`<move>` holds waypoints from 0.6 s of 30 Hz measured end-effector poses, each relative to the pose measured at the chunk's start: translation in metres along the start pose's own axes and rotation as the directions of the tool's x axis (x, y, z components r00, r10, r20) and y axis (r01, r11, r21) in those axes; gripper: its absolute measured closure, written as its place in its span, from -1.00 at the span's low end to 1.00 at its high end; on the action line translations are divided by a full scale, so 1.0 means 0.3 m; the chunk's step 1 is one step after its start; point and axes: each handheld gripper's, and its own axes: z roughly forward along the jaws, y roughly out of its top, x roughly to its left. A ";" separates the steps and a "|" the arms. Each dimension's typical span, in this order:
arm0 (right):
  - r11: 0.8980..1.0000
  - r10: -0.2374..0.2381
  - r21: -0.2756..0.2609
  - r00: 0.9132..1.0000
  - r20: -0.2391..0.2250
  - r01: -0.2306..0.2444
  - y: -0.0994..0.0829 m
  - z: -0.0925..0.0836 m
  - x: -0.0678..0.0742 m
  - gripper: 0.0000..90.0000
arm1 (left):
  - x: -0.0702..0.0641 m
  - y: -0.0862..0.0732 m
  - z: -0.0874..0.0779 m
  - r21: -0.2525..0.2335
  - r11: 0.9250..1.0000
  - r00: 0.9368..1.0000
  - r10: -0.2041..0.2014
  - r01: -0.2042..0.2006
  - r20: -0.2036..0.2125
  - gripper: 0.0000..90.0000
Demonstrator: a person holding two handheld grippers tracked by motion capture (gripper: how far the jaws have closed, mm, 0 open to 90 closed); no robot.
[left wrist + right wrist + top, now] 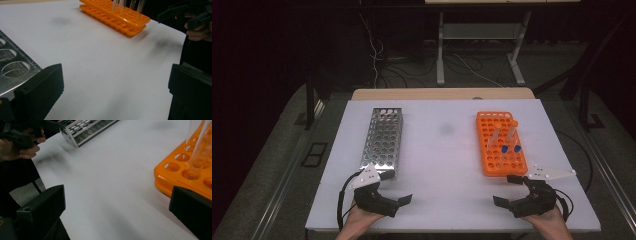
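Note:
A silver metal tube rack (382,140) lies on the left of the white table (442,165), all its holes bare. On the right sits an orange tube rack (499,145) holding a few clear tubes, two with blue caps (510,148). My left gripper (398,187) rests open at the front edge, just below the metal rack (12,67), nothing between its jaws. My right gripper (504,190) is open too, below the orange rack (180,170), with a clear tube (200,152) standing close ahead of it.
The white table top (100,50) stretches between the two racks. A wooden strip (442,94) borders its far edge. Beyond it stand a metal frame's legs (440,50) and loose cables (377,55) on a dark floor.

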 end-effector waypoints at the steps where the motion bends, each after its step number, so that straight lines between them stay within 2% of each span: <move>1: 1.000 0.000 0.001 1.000 0.000 0.000 0.000 0.000 0.000 -0.99 | 0.000 0.000 0.000 0.000 1.000 1.000 0.000 0.000 0.001 -1.00; 11: 1.000 0.003 0.006 1.000 0.003 -0.003 0.001 -0.003 0.004 -0.99 | 0.001 0.000 0.007 0.011 1.000 1.000 0.008 -0.008 0.008 -1.00; 18: 1.000 -0.006 0.015 1.000 0.027 0.005 0.017 -0.018 0.012 -0.99 | 0.000 0.000 0.017 0.021 1.000 1.000 0.012 -0.012 0.013 -1.00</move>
